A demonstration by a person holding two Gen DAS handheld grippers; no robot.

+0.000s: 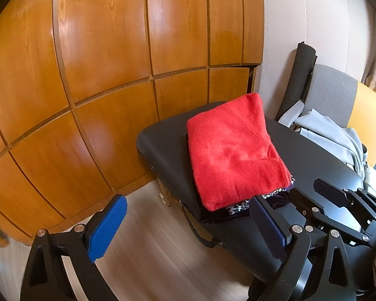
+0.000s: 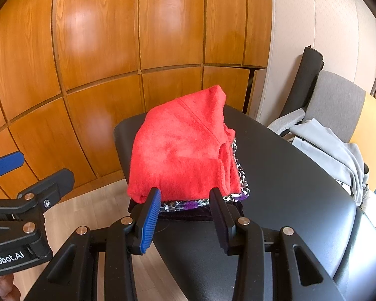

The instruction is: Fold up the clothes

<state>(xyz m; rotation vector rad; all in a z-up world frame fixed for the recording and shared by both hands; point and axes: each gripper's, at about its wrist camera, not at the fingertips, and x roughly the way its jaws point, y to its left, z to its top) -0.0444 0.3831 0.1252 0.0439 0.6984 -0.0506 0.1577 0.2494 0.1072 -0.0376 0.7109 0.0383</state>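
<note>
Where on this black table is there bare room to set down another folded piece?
Free: the black table between the red folded garment and the grey clothes on the chair, and the near end by the right tool. The far left corner is crowded by the stack.

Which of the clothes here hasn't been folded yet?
The grey garment, lying rumpled on the chair at the right. The red one and the patterned one beneath it sit folded in a stack on the black table.

One red folded garment point(image 2: 183, 150) tops a stack of three on one black table point(image 2: 288, 175); one grey garment point(image 2: 331, 145) lies apart.
</note>
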